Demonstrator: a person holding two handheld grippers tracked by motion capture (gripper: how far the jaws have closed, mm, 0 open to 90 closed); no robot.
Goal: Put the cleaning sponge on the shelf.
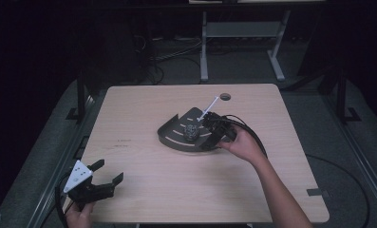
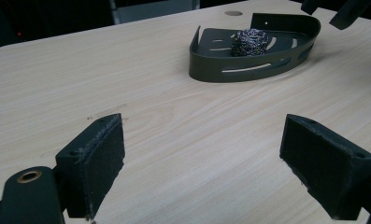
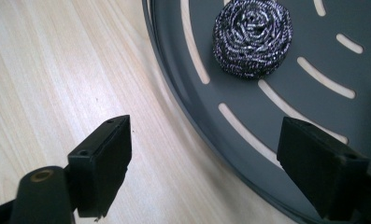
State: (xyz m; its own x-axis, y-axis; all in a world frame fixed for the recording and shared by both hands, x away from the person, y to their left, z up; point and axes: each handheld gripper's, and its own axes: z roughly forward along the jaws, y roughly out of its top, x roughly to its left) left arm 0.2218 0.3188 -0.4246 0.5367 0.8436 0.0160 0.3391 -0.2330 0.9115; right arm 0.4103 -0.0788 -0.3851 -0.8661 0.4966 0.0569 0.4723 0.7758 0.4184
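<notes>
The steel wool scourer point(image 3: 252, 37) lies inside the dark slotted corner tray point(image 3: 286, 116) on the table point(image 1: 143, 118), the right gripper point(image 3: 216, 172) spread above the tray's curved rim, the left gripper point(image 2: 211, 163) spread over bare wood.

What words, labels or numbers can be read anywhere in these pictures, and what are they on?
No text here can be read.
A faint dark mark on the wooden table may be print, but it is too small and blurred to read.
The grey corner tray, the steel wool scourer in it, and both grippers, left and right, carry no lettering that I can see.
</notes>
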